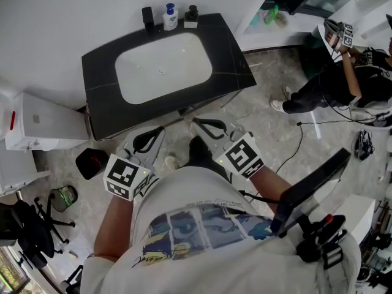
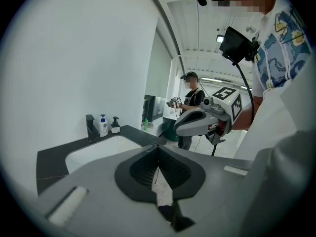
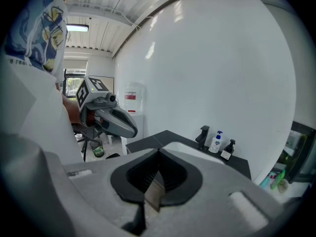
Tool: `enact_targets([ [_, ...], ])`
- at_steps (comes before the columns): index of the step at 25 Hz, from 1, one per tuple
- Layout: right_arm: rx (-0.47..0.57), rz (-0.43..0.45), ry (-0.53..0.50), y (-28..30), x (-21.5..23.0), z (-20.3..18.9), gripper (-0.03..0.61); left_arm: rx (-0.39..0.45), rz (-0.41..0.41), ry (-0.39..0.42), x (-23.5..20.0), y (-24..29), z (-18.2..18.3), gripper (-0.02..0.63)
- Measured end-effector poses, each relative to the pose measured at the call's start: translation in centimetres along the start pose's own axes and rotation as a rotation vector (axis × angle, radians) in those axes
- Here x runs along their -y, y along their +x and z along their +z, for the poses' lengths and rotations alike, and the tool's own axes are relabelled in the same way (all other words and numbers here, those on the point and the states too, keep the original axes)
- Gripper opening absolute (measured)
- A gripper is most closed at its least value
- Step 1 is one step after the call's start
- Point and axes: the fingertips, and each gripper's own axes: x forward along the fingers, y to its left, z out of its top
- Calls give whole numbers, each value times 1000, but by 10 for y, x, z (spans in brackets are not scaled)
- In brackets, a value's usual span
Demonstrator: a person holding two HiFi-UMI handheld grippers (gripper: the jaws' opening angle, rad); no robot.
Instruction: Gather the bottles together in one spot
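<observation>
**Head view.** The person holds both tools low, in front of a black counter (image 1: 228,54) with a white basin (image 1: 162,66) set into it. The left gripper (image 1: 149,141) and the right gripper (image 1: 208,127) hang over the floor, short of the counter's front edge and touching nothing. Along the counter's back edge, against the wall, stand a dark faucet (image 1: 148,18), a white pump bottle (image 1: 169,18) with a blue cap, and a black pump bottle (image 1: 192,17). The two bottles stand just beside each other, apart from both grippers.

**Left gripper view.** The left gripper (image 2: 158,154) has its fingers pressed together along one seam, with nothing between them. Beyond them, the faucet (image 2: 90,127), white pump bottle (image 2: 103,126) and black pump bottle (image 2: 115,126) line the far side of the basin. The right gripper (image 2: 205,120) is seen from the side at mid-right. A second person (image 2: 190,102) stands in the background.

**Right gripper view.** The right gripper (image 3: 158,154) likewise has its fingers closed on each other and carries nothing. The faucet (image 3: 203,136), white pump bottle (image 3: 215,142) and black pump bottle (image 3: 227,150) stand in a row by the wall, well apart from the fingers. The left gripper (image 3: 111,117) shows at left.
</observation>
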Motion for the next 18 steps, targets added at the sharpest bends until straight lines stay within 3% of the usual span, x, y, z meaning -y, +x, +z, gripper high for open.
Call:
enact_targets([
  [18, -17, -25, -21, -1, 9, -2, -3, -5, -35, -6, -2, 15, 5, 2],
])
